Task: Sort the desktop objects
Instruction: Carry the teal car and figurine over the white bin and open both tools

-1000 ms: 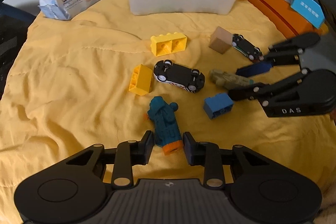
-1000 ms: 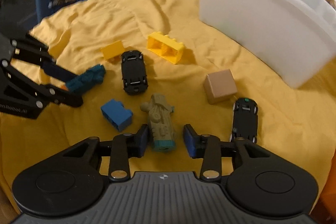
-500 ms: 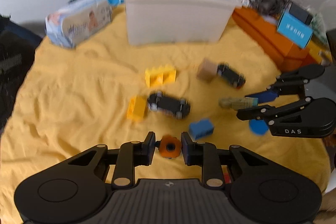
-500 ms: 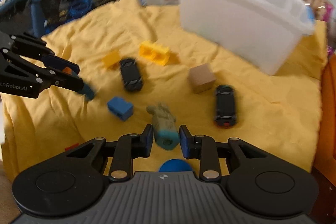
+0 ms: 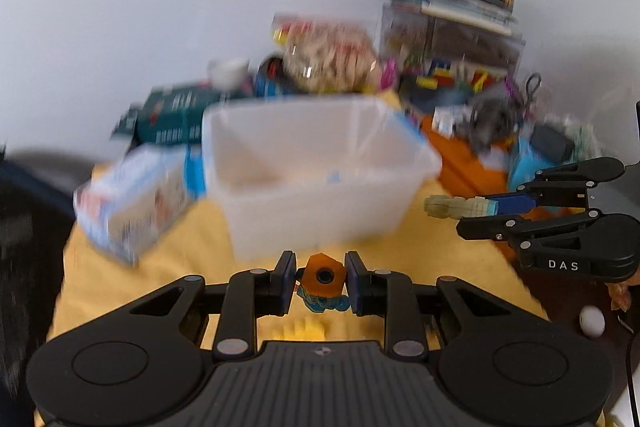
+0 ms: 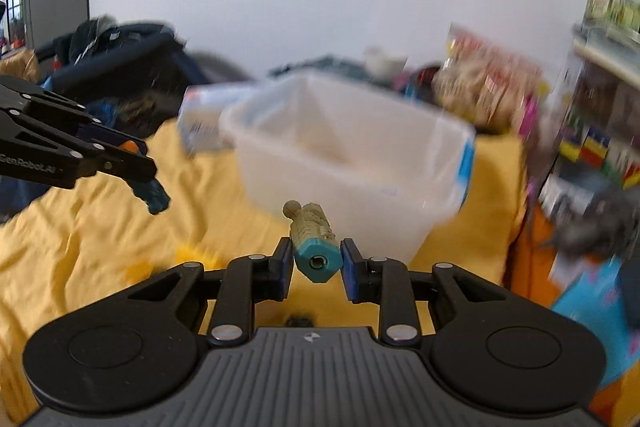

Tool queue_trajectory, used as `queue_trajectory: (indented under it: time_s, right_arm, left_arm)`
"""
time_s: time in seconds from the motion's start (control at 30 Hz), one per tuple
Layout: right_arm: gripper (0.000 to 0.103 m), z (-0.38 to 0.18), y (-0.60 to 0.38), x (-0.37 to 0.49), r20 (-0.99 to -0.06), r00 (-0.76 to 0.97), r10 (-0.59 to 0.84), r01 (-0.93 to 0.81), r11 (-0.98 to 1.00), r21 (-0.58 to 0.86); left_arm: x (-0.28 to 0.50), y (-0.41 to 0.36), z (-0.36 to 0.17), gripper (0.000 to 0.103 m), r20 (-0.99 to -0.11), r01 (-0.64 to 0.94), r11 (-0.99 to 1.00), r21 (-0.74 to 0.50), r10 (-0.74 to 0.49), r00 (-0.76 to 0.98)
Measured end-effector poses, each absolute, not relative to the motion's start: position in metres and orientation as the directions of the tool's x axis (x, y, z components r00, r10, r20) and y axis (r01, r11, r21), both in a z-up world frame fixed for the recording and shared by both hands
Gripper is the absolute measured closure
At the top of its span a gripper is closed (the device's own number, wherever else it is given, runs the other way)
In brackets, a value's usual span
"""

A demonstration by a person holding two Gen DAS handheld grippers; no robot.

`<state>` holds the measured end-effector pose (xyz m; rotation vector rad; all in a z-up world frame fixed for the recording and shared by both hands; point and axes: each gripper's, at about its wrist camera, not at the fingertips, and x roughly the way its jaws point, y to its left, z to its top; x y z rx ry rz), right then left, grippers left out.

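My left gripper [image 5: 320,281] is shut on a teal toy figure with an orange base [image 5: 323,277], held in the air in front of the translucent white bin [image 5: 320,195]. My right gripper [image 6: 316,265] is shut on a tan toy figure with a teal base [image 6: 310,233], also lifted, just short of the bin [image 6: 352,171]. In the left wrist view the right gripper [image 5: 476,213] holds the tan figure [image 5: 456,207] at the bin's right. In the right wrist view the left gripper [image 6: 144,169] holds the teal figure [image 6: 154,195] at the left. The bin looks empty.
The yellow cloth [image 6: 80,239] covers the table. A wipes pack [image 5: 128,203] lies left of the bin. Yellow bricks [image 6: 196,255] lie blurred on the cloth below. Cluttered boxes, a snack bag [image 5: 332,59] and an orange case [image 5: 460,155] stand behind and right of the bin.
Both grippers closed on their figures, lifted them off the cloth and moved up toward the bin. The views have tilted up, so the cars and bricks have dropped out of sight.
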<state>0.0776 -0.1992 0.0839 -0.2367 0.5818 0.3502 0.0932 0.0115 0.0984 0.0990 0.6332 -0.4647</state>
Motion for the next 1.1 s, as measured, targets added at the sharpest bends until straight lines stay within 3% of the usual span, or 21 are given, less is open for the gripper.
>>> queue_trajectory:
  time_s: [0.27, 0.5, 0.57, 0.6, 0.9, 0.97, 1.1]
  right_arm:
    - [0.075, 0.117, -0.202, 0.144, -0.495, 0.844, 0.205, -0.332, 0.925, -0.184]
    - [0.074, 0.085, -0.200, 0.187, -0.578, 0.800, 0.162, -0.304, 0.940, -0.157]
    - [0.065, 0.075, -0.197, 0.190, -0.601, 0.784, 0.155, -0.306, 0.939, -0.157]
    - [0.062, 0.072, -0.196, 0.190, -0.609, 0.779, 0.151, -0.306, 0.939, -0.159]
    - [0.053, 0.086, -0.205, 0.146, -0.557, 0.807, 0.198, -0.316, 0.941, -0.124]
    - [0.051, 0.084, -0.207, 0.134, -0.560, 0.801, 0.210, -0.323, 0.940, -0.110]
    - [0.048, 0.071, -0.211, 0.109, -0.585, 0.773, 0.247, -0.342, 0.938, -0.056]
  left_arm:
    - [0.171, -0.030, 0.130, 0.073, -0.540, 0.498, 0.867, 0.018, -0.411, 0.735]
    - [0.224, -0.057, 0.095, 0.073, -0.619, 0.495, 0.868, 0.043, -0.366, 0.695]
    - [0.232, -0.062, 0.080, 0.071, -0.651, 0.479, 0.875, 0.066, -0.326, 0.686]
    - [0.234, -0.063, 0.075, 0.063, -0.663, 0.470, 0.880, 0.074, -0.309, 0.682]
    - [0.186, -0.022, 0.091, 0.044, -0.606, 0.448, 0.894, 0.016, -0.347, 0.716]
    - [0.166, -0.011, 0.091, 0.044, -0.597, 0.440, 0.898, 0.014, -0.345, 0.724]
    - [0.132, 0.008, 0.069, 0.040, -0.635, 0.397, 0.918, -0.004, -0.308, 0.708]
